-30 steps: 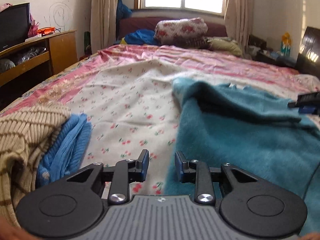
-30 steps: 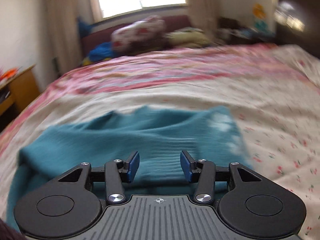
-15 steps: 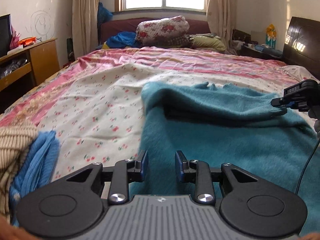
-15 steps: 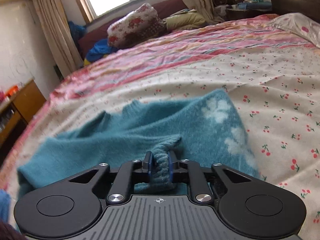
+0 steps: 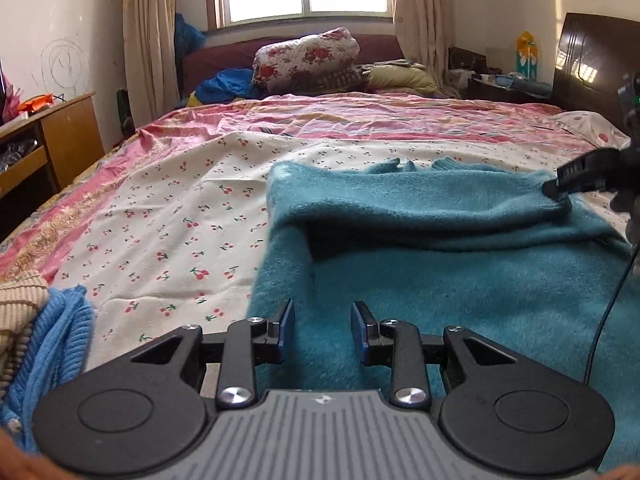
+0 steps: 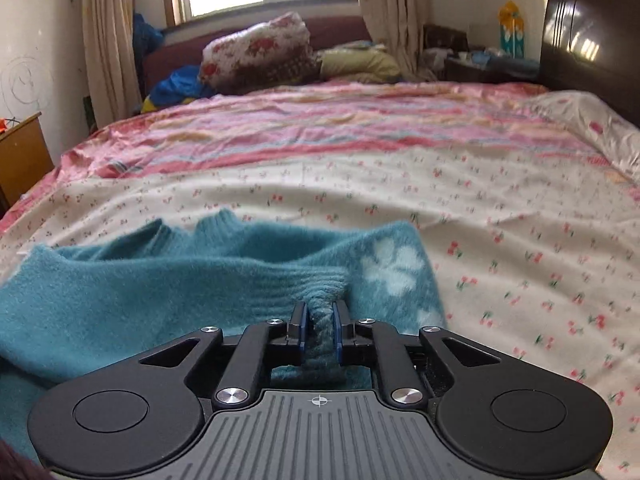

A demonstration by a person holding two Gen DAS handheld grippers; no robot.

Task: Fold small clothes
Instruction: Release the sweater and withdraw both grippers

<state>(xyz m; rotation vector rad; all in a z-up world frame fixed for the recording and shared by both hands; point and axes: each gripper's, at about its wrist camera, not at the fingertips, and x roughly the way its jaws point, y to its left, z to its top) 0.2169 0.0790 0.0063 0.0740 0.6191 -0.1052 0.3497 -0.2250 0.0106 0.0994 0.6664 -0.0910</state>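
Note:
A fuzzy teal sweater [image 5: 460, 280] with white flower marks [image 6: 390, 268] lies spread on the bed. My right gripper [image 6: 320, 330] is shut on its ribbed cuff [image 6: 320, 316] and holds that sleeve pulled across the sweater's body; it also shows at the right edge of the left wrist view [image 5: 560, 186]. My left gripper [image 5: 322, 332] is open and empty, low over the sweater's near left edge.
The bed has a cherry-print sheet [image 5: 180, 220] and a pink striped cover [image 6: 340, 128]. A blue knit [image 5: 56, 344] and a beige striped knit [image 5: 16, 312] lie at the near left. A wooden cabinet [image 5: 60, 136] stands left, a dark headboard [image 6: 592, 40] right, pillows [image 5: 308, 60] at the far end.
My right gripper closed on the teal sleeve cuff and lifted it over the sweater. My left gripper shifted right, over the sweater's edge, and stayed open.

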